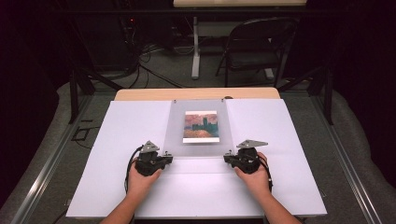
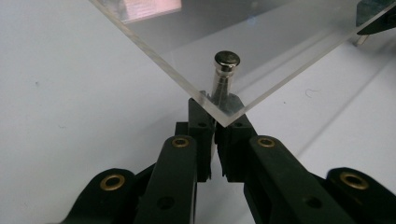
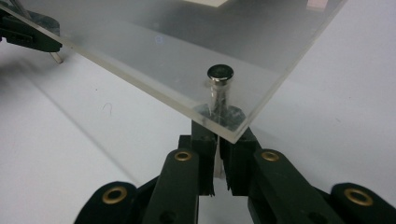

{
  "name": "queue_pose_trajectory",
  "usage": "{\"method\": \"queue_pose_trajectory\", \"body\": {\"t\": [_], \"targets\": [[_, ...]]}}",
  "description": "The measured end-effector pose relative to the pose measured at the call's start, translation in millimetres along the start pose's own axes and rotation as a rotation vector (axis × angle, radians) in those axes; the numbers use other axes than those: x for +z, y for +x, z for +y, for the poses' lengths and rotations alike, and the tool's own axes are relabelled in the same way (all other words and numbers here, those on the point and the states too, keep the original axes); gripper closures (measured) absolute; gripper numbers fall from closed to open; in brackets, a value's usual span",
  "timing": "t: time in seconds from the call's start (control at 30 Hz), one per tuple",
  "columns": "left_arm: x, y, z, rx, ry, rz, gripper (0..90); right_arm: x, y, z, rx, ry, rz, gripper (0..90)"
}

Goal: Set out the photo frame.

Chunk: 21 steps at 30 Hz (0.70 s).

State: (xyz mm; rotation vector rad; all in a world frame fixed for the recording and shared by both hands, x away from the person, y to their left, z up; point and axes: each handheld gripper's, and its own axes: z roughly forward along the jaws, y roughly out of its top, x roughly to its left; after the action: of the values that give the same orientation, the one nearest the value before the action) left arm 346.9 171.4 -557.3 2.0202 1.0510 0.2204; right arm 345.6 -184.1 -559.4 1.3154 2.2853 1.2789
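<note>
A clear acrylic sheet lies over a small painted picture on the white board. A metal pin with a round cap passes through each near corner of the sheet. My left gripper is at the near left corner, its jaws shut on the stem of that pin just under the sheet's corner. At the near right corner my right gripper grips the other pin the same way, below the sheet. Each gripper points inward along the sheet's near edge.
The white board covers a wooden table whose far edge shows beyond it. Behind the table stand a folding chair, a white table leg and loose cables on the floor. Metal rails run along both sides.
</note>
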Motion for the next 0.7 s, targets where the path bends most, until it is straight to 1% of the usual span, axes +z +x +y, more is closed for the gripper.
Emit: {"method": "queue_pose_trajectory", "body": {"t": [0.4, 0.5, 0.53, 0.6, 0.63, 0.67, 0.7], "targets": [[0.4, 0.3, -2.0, -0.010, -0.008, 0.000, 84.4, 1.3, 0.9, -1.4, 0.002, 0.002, 0.000, 84.1], [-0.2, 0.8, -2.6, -0.015, -0.011, -0.009, 83.8, 0.8, 0.6, -1.8, 0.007, 0.009, 0.001, 83.6], [-1.1, 1.0, -2.9, -0.023, -0.013, -0.010, 82.8, 0.4, 0.5, -1.9, 0.006, 0.009, 0.000, 83.0], [-3.3, 1.2, -3.3, -0.035, -0.014, -0.029, 78.8, 0.0, 0.4, -2.1, 0.008, 0.000, 0.016, 77.5], [-4.0, 0.6, -3.8, -0.040, -0.019, -0.027, 75.0, -1.5, 0.7, -2.2, 0.007, 0.007, 0.025, 74.6], [-6.4, -0.1, -4.1, -0.036, -0.019, -0.024, 72.5, -2.9, 1.5, -2.2, 0.002, 0.011, 0.024, 72.7], [-8.0, -0.5, -4.0, -0.034, -0.016, -0.026, 68.4, -4.7, 2.8, -2.6, -0.014, 0.013, 0.020, 68.8]]}}
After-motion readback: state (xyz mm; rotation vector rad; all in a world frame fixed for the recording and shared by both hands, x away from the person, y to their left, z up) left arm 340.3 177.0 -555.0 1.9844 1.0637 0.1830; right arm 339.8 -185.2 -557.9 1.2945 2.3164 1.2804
